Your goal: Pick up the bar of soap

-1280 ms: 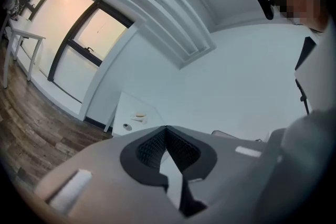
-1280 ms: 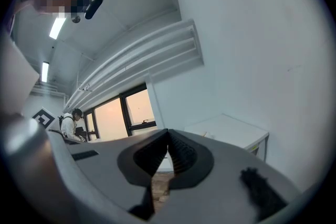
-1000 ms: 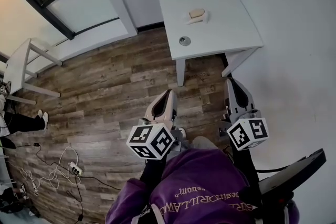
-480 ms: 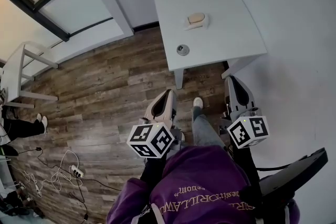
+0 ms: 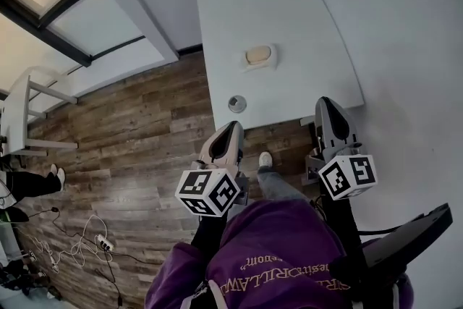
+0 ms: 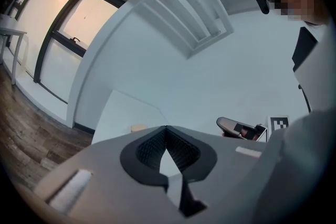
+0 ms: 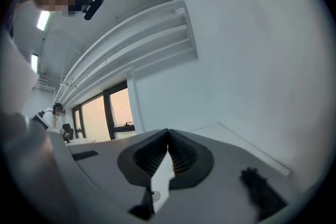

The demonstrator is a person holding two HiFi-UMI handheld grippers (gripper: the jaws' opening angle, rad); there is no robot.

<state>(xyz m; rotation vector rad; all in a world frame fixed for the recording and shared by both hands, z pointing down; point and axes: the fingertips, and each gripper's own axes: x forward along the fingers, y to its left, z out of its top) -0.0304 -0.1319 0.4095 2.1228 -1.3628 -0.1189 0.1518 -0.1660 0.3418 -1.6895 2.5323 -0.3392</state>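
A line of pale capitals, with a smaller word above it, runs across the purple sweatshirt (image 5: 275, 242) at the bottom of the head view, but it is upside down to the camera, creased and too small to read with certainty. The left marker cube (image 5: 208, 193) and the right marker cube (image 5: 348, 176) carry black-and-white square code patterns, with no letters or numbers. One more such code square (image 6: 279, 123) shows in the left gripper view.

On the table (image 5: 311, 18), a dish (image 5: 262, 68) midway, bar of soap (image 5: 257, 54) on it, small round object (image 5: 236, 104) near front left corner
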